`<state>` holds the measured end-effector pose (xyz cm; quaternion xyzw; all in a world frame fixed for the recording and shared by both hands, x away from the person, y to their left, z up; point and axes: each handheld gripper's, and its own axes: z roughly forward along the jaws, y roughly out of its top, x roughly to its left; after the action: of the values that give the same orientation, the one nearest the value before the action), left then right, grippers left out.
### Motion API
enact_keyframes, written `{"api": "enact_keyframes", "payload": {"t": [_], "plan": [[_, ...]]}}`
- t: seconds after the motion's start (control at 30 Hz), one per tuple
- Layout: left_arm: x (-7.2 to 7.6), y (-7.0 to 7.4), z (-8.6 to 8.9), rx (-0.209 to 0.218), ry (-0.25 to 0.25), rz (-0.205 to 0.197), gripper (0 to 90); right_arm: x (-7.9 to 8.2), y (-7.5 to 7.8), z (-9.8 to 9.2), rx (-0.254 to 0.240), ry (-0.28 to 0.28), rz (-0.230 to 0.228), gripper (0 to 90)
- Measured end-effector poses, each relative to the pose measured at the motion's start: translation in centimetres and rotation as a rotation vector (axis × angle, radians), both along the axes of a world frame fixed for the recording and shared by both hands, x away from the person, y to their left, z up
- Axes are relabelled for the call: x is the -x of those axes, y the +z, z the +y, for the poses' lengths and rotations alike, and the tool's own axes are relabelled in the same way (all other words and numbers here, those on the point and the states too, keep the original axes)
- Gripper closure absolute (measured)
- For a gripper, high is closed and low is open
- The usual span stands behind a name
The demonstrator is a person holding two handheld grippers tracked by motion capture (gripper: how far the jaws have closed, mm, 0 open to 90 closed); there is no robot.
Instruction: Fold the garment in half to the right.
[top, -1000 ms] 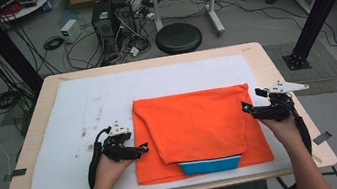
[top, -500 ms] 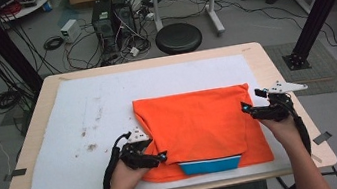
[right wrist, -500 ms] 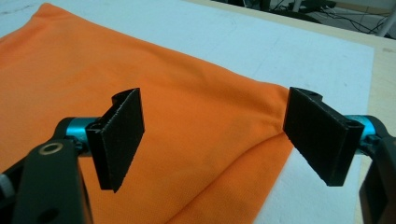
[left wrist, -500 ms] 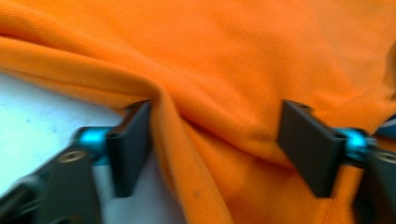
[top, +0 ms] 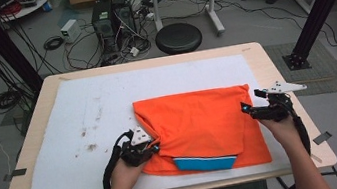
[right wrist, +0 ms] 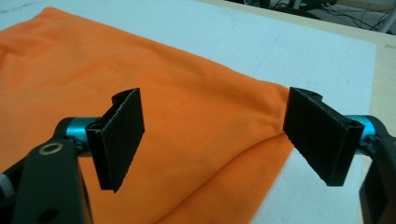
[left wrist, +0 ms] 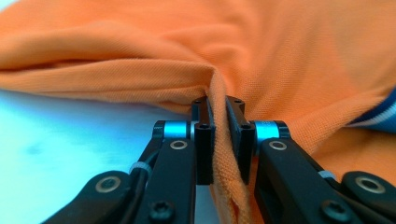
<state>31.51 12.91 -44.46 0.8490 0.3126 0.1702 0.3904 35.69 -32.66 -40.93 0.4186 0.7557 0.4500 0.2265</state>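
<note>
**Left tongs pinch the shirt's edge, right tongs stand wide**

While the left gripper sits at the lower middle-left of the high view, its jaws have just been closing and now clamp a raised ridge of the orange shirt — the left gripper view shows the fold squeezed upright between the two black pads, running down the centre of the frame. A grey three-cornered plate rides on top of this gripper, and a black cable loops back from it towards the person's left hand at the bottom of the high view.

At the right of the high view, the right gripper rests at the shirt's right edge with its jaws spread wide and nothing between them; in the right gripper view the pads stand far apart over the orange cloth, one at the left of the frame, one at the right.

Folded, the shirt lies on the white mat, right of centre, and a blue band with a white stripe shows at its lower edge. Under the mat is the wooden table. Brown specks mark the mat to the left of the shirt — middle left of the high view.
</note>
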Motion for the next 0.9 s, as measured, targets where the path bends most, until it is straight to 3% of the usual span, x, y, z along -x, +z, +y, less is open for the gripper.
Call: {"api": "enact_keyframes", "payload": {"t": [0.1, 0.23, 0.33, 0.4, 0.53, 0.7, 0.9], "plan": [[0.1, -0.1, 0.4, 0.038, 0.008, 0.024, 80.9, 0.0, -0.1, 0.0, 0.006, 0.001, 0.002, 21.2], [0.9, -0.3, 0.8, 0.097, 0.016, 0.079, 59.1, 0.0, -0.1, 0.0, 0.004, -0.001, 0.003, 21.2], [1.3, -0.6, 0.8, 0.138, 0.014, 0.116, 50.5, 0.0, -0.1, 0.0, 0.009, 0.004, -0.002, 21.2], [1.6, -0.6, 0.5, 0.128, 0.009, 0.11, 49.9, 0.0, -0.1, 0.2, 0.014, 0.003, 0.003, 21.2], [2.0, -0.6, -0.1, 0.107, 0.007, 0.103, 50.6, 0.1, 0.4, 0.6, -0.02, 0.016, 0.005, 21.2], [2.6, -0.6, -0.6, 0.087, -0.05, 0.08, 73.7, -0.3, 1.8, 1.5, -0.017, 0.038, -0.022, 21.2], [2.4, -0.6, -0.3, 0.106, -0.07, 0.093, 76.7, -2.0, 3.2, 3.0, -0.007, 0.075, -0.017, 21.2]]}}
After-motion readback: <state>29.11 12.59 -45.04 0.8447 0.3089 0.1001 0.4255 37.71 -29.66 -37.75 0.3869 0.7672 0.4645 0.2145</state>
